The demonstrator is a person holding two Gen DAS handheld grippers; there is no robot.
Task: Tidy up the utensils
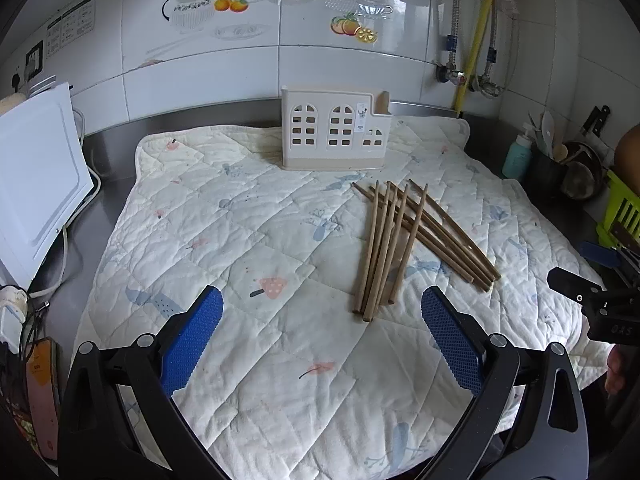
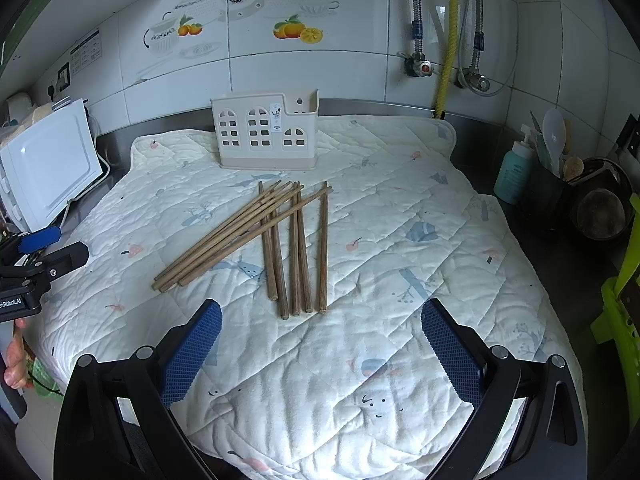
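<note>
A pile of wooden chopsticks [image 1: 408, 240] lies on a quilted cream mat [image 1: 260, 240] spread over the steel worktop [image 1: 108, 160]. Taking the pile as the landmark: beyond it, toward the tiled wall [image 1: 340, 64], stands a cream utensil holder [image 1: 334, 130] with window-shaped cut-outs, upright on the mat and apart from the sticks' far tips. The chopsticks form two loose fans that cross near their far ends, one group running roughly straight toward the cameras, the other slanting off to one side.

The left claw [image 1: 322, 340] hovers over the mat on the near side of the pile, its blue-padded fingers spread wide and holding nothing; the thick ends of the nearest sticks lie just ahead of it, between the two fingers' lines but not touching either. The right claw [image 2: 321, 344] is likewise wide open and empty, also on the near side of the pile, with the stick ends just in front of its gap.

In the right wrist view the chopsticks [image 2: 264, 244] sit in front of the holder [image 2: 266, 136] on the mat [image 2: 400, 240]. Left of the pile, off the mat's edge, is a white appliance [image 1: 36, 176]. Right of the pile, past the mat, stand a teal bottle [image 2: 514, 176] and a dark pot of kitchen tools [image 2: 548, 188].
</note>
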